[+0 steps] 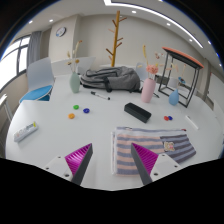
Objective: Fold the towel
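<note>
The gripper (113, 160) hangs above a white table (60, 120), its two fingers spread apart with nothing between the magenta pads (80, 158). The striped towel (150, 148) lies on the table just ahead of the right finger, partly folded, with grey and white bands; the right pad overlaps its near edge in view, though contact cannot be confirmed. A small pale item rests on the towel's far right part, too small to identify.

Beyond the fingers, toward mid-table, a black rectangular object (137, 112) lies flat. Farther on stand a pink vase (148, 90) with flowers, a green bottle-like vase (75, 82) to the left, and a blue cup (174, 97) to the right. A grey heap of cloth or a bag (105, 77) sits at the far table edge. Small coloured pieces (80, 112) are scattered ahead-left of the fingers, and a white flat item (27, 130) lies well to the left. A wooden coat stand (118, 38) rises behind the table; a blue chair (38, 92) stands at far left.
</note>
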